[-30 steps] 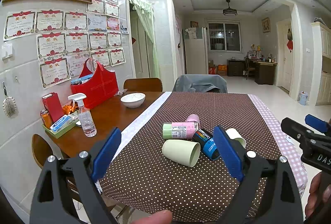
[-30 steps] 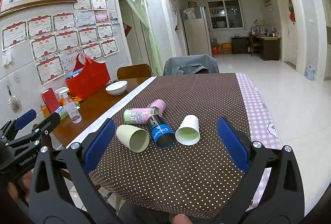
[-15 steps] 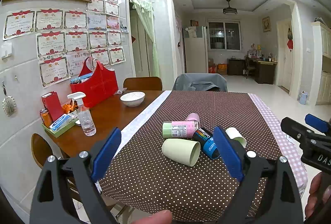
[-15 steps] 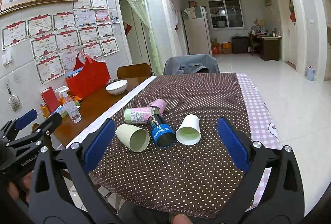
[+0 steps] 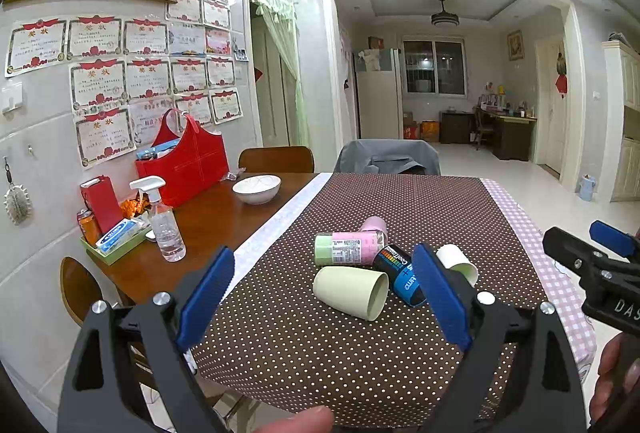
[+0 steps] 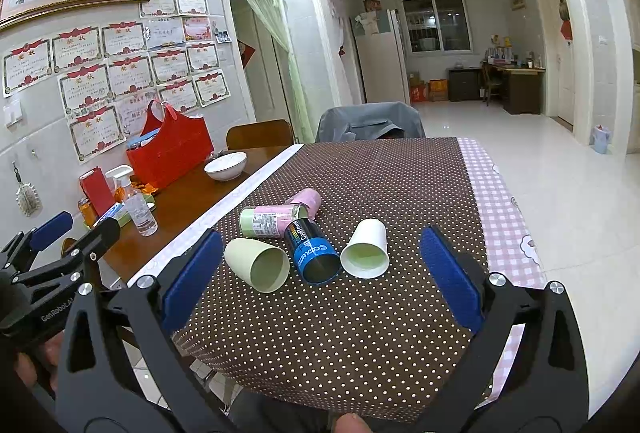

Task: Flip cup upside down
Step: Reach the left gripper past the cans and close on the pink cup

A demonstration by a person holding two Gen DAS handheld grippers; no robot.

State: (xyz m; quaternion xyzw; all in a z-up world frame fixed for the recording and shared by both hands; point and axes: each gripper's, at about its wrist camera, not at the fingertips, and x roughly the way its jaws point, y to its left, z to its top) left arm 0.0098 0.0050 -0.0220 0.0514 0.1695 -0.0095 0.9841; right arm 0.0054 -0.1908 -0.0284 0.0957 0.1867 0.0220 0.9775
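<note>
Several cups lie on their sides on the brown dotted tablecloth (image 6: 340,321). A pale green cup (image 6: 256,263) (image 5: 351,291) lies at the left, mouth toward me. A white paper cup (image 6: 366,249) (image 5: 456,262) lies at the right, mouth toward me. Between them lie a black and blue cup (image 6: 310,249) (image 5: 398,275), a pink and green labelled cup (image 6: 270,219) (image 5: 346,248) and a pink cup (image 6: 306,199) behind. My left gripper (image 5: 324,297) is open and empty, short of the cups. My right gripper (image 6: 320,277) is open and empty, also short of them.
On the bare wood at the left stand a white bowl (image 6: 225,166), a red bag (image 6: 170,149), a spray bottle (image 6: 136,203) and a green tray (image 5: 114,243). Chairs (image 6: 370,121) stand at the far end. A pink checked cloth (image 6: 500,217) edges the right side.
</note>
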